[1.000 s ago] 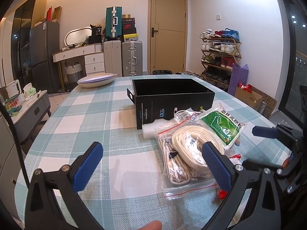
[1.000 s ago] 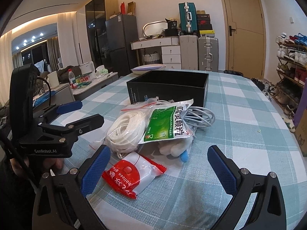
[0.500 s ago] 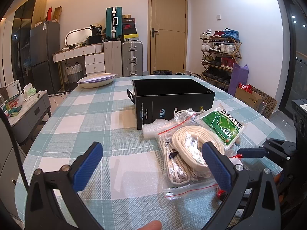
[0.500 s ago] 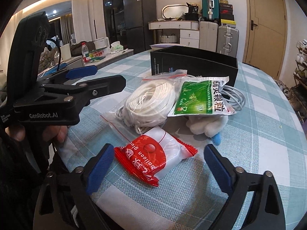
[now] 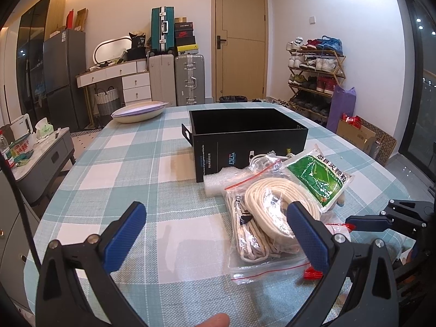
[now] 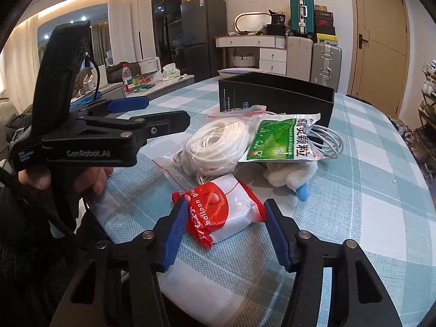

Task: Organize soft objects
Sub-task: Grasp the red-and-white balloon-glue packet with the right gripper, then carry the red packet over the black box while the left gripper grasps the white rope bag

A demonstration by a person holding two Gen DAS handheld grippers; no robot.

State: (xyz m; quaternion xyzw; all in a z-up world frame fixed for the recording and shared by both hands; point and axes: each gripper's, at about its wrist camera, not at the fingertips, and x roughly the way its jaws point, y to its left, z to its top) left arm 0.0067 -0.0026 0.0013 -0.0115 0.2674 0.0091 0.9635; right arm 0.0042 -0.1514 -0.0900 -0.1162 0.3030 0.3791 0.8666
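A red and white balloon packet (image 6: 218, 212) lies on the checked tablecloth nearest me. My right gripper (image 6: 225, 203) straddles it with its jaws closing. The blue pads (image 6: 177, 226) are at the packet's two ends, and the packet still looks flat and unsqueezed. Behind it sit a zip bag of white rope (image 6: 218, 144), a green packet (image 6: 283, 141), a white plush toy (image 6: 288, 174) and a coiled white cable (image 6: 329, 141). An open-topped black box (image 5: 245, 136) stands beyond the pile. My left gripper (image 5: 215, 231) hovers open over bare cloth, left of the rope bag (image 5: 272, 212).
A white oval dish (image 5: 139, 111) rests at the far end of the table (image 5: 122, 190). A roll of bubble wrap (image 5: 215, 185) lies against the box front. A person's fingertip (image 5: 215, 320) shows at the bottom edge. Suitcases, a shoe rack and cabinets line the room beyond.
My right gripper came down and forward onto the balloon packet, rolled a little, and its jaws narrowed from wide apart to the packet's ends. The left gripper stayed still.
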